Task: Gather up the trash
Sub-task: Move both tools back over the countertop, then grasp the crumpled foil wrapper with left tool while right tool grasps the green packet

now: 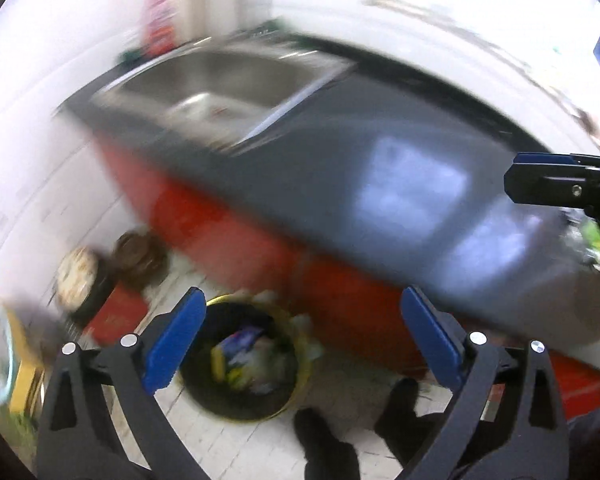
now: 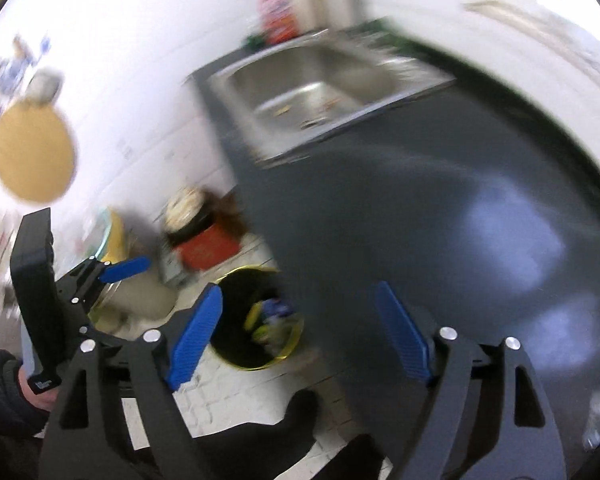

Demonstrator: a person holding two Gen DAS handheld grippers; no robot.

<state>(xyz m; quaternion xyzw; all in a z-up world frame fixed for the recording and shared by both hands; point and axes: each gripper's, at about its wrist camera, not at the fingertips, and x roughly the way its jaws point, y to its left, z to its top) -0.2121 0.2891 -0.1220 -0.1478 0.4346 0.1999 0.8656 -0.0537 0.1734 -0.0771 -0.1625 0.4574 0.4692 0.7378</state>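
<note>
Both views are smeared by motion blur. In the left wrist view, the left gripper (image 1: 302, 340) with its blue-padded black fingers is seen spread wide, nothing between the pads. Framed between its fingers, down on the pale tiled floor (image 1: 236, 440), a round black waste bin with a yellow rim (image 1: 246, 360) is seen, standing just beside the red cabinet front (image 1: 236, 236). Crumpled trash of blue, yellow and white wrappers (image 1: 246, 354) is seen lying inside the bin. Two dark shoes (image 1: 324, 446) of the person are seen on the floor near the bin.

In the right wrist view, the right gripper (image 2: 298, 336) is likewise seen parted, with no object clamped. The same bin (image 2: 260, 320) is partly hidden behind the edge of the dark grey countertop (image 2: 420, 200), and the trash (image 2: 270, 318) shows in it. A stainless steel sink (image 2: 324, 80) is set into the countertop farther back. At lower left the other gripper (image 2: 128, 268) is seen, held by a hand (image 2: 40, 396) in a dark sleeve. A round tan board (image 2: 34, 152) is seen against the white wall.
</note>
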